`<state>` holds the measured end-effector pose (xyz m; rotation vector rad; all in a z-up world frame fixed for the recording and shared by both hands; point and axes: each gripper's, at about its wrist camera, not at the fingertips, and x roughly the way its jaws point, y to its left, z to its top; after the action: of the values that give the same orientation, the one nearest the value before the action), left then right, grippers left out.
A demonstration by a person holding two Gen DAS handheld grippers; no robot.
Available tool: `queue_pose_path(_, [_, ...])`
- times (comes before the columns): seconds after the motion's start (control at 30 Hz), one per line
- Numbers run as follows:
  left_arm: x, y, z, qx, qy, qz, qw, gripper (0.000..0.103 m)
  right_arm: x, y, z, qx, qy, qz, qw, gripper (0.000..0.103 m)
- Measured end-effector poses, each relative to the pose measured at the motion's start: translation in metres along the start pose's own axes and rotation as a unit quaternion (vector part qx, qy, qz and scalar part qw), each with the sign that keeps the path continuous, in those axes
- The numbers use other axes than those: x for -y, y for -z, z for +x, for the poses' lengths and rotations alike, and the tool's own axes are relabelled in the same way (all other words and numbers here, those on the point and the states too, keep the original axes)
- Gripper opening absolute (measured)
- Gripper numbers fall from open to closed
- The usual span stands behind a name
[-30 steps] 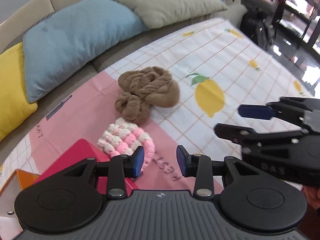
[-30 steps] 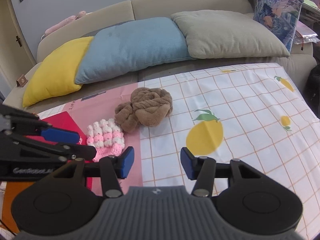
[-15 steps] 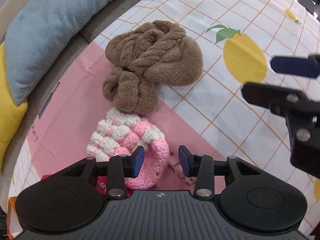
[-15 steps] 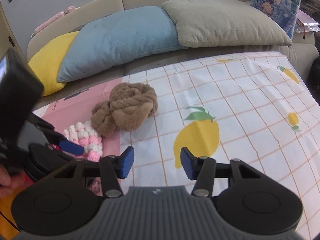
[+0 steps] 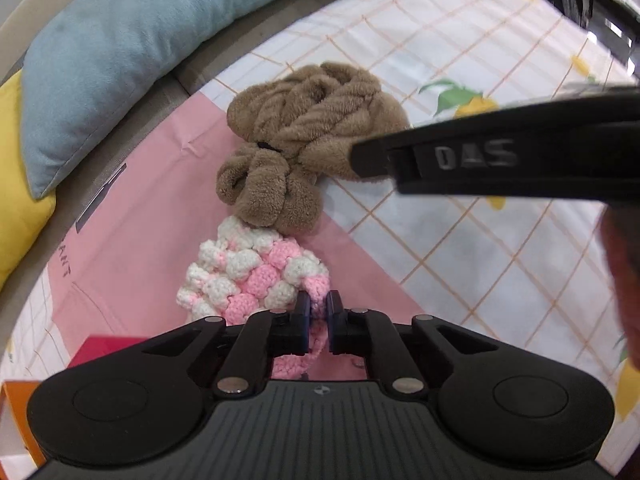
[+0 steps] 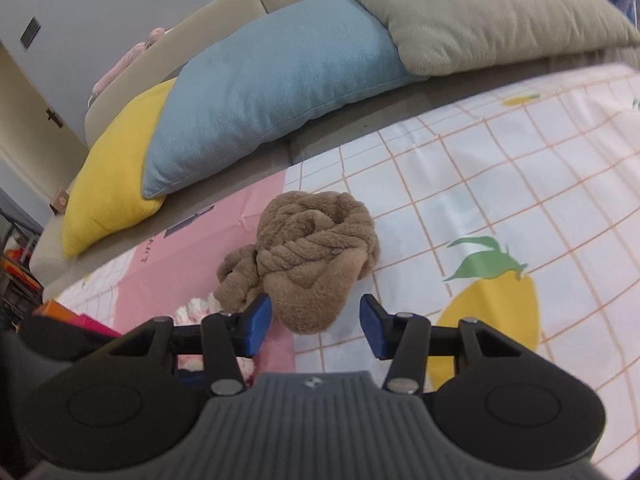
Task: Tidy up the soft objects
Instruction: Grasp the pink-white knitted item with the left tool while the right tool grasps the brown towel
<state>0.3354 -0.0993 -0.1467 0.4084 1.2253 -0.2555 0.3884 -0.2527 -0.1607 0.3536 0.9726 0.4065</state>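
Note:
A pink and white crocheted hat [image 5: 248, 276] lies on the pink part of the cloth. My left gripper [image 5: 317, 320] is shut on its near pink rim. A brown plush twisted bundle [image 5: 304, 148] lies just beyond it, touching it. In the right wrist view the brown bundle [image 6: 316, 256] sits just ahead of my right gripper [image 6: 316, 328], which is open with the bundle's near end between its blue pads. The hat [image 6: 196, 306] is mostly hidden there behind the left finger. The right gripper crosses the left wrist view as a black bar [image 5: 500, 156].
A lemon-print checked cloth [image 6: 500, 184] covers the surface. Blue [image 6: 272, 76], yellow [image 6: 112, 172] and beige [image 6: 480, 12] cushions line the sofa behind. A red box [image 5: 100, 348] and an orange box [image 5: 16, 412] sit at the near left.
My left gripper has moved down onto the hat and closed on its rim. My right gripper has moved forward and left, up to the brown bundle, still open.

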Motion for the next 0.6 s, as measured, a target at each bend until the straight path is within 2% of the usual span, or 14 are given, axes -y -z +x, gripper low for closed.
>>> queue_pose_path(0.03, [-0.001,0.001,-0.005,0.008,0.005,-0.006,0.9999,0.008,0.001,0.0,0.003,-0.005,-0.004,0.007,1.0,0.017])
queue_pose_path(0.07, [0.0,0.001,-0.011,0.016,0.009,-0.009,0.9998,0.008,0.003,0.0,0.005,-0.008,-0.005,0.013,1.0,0.01])
queue_pose_path(0.2, [0.006,0.006,-0.038,0.053,0.022,-0.015,0.9982,0.008,-0.002,0.004,-0.014,0.015,0.014,0.0,1.0,0.007])
queue_pose_path(0.37, [0.017,0.029,-0.076,0.094,0.07,-0.04,0.9923,0.008,-0.008,0.018,-0.062,0.036,0.054,-0.026,0.998,0.006])
queue_pose_path(0.47, [0.029,0.057,-0.095,0.112,0.089,-0.043,0.9887,0.008,-0.008,0.042,-0.089,0.027,0.069,-0.022,0.997,0.006])
queue_pose_path(0.6, [0.039,0.108,-0.116,0.113,0.102,-0.072,0.9857,0.008,-0.019,0.088,-0.122,0.011,0.074,-0.026,0.997,0.006])
